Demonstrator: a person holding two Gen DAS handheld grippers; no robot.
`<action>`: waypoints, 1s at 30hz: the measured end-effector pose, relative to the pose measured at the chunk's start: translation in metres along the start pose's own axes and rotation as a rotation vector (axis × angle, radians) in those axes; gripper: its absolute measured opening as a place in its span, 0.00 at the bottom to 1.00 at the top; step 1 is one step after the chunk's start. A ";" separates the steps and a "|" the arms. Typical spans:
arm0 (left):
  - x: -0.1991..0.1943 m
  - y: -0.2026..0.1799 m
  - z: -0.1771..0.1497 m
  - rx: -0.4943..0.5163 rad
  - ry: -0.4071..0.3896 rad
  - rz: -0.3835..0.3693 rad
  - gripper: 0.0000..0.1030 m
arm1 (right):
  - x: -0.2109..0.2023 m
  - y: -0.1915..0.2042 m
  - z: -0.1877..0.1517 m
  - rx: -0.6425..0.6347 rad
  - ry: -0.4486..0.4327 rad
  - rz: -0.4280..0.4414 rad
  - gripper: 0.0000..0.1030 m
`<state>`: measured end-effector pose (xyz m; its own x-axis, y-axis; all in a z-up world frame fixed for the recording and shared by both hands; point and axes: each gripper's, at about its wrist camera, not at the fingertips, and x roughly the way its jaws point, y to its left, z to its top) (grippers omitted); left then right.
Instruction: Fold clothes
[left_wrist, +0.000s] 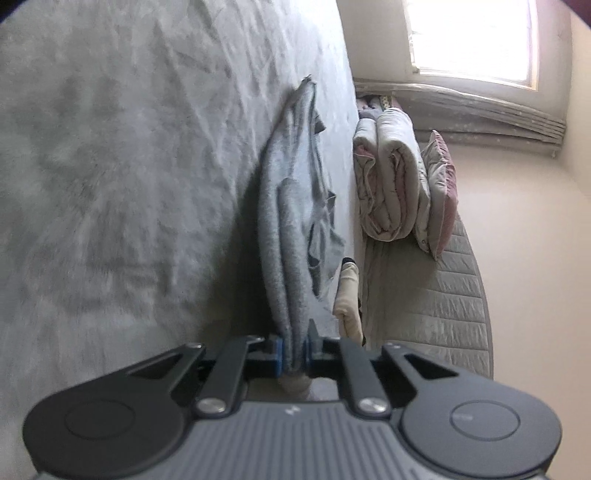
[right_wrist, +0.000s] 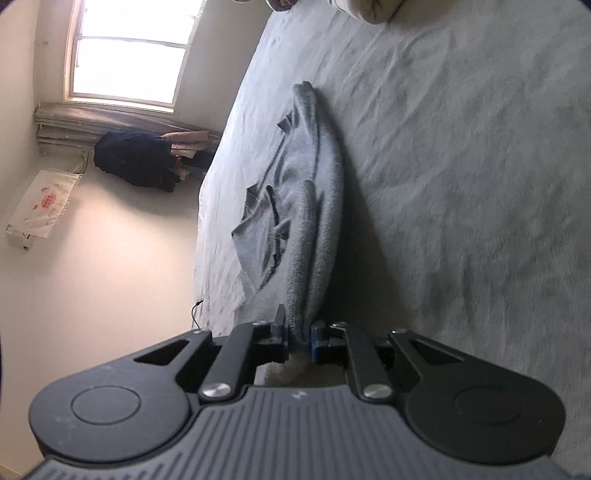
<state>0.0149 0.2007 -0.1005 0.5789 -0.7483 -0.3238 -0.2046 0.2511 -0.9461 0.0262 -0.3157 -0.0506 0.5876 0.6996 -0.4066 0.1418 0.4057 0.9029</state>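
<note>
A grey knitted garment (left_wrist: 288, 206) is stretched over the grey bedspread (left_wrist: 110, 166), bunched into long folds. My left gripper (left_wrist: 294, 356) is shut on one end of it, fabric pinched between the blue pads. In the right wrist view the same garment (right_wrist: 306, 192) runs away from my right gripper (right_wrist: 299, 338), which is shut on its other end. The cloth hangs slightly above the bed between the two grippers, with loose flaps drooping to one side.
Folded quilts (left_wrist: 391, 177) and a pillow (left_wrist: 441, 192) lie on a quilted mattress (left_wrist: 443, 314) beside the bed. A window (right_wrist: 129, 48), a radiator, a dark bundle (right_wrist: 136, 158) and a white box (right_wrist: 40, 206) are by the far wall.
</note>
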 end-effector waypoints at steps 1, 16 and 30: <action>-0.005 -0.002 -0.002 0.004 -0.001 0.002 0.09 | -0.002 0.002 0.000 0.000 -0.003 0.002 0.12; -0.077 -0.006 -0.094 -0.064 0.048 0.069 0.09 | -0.058 0.011 -0.052 0.006 0.009 -0.034 0.12; -0.119 0.019 -0.146 -0.157 0.108 0.072 0.09 | -0.084 0.001 -0.082 0.045 0.035 -0.053 0.13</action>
<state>-0.1729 0.2049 -0.0785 0.4721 -0.7956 -0.3797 -0.3674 0.2139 -0.9051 -0.0888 -0.3258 -0.0265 0.5501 0.6981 -0.4583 0.2081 0.4169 0.8848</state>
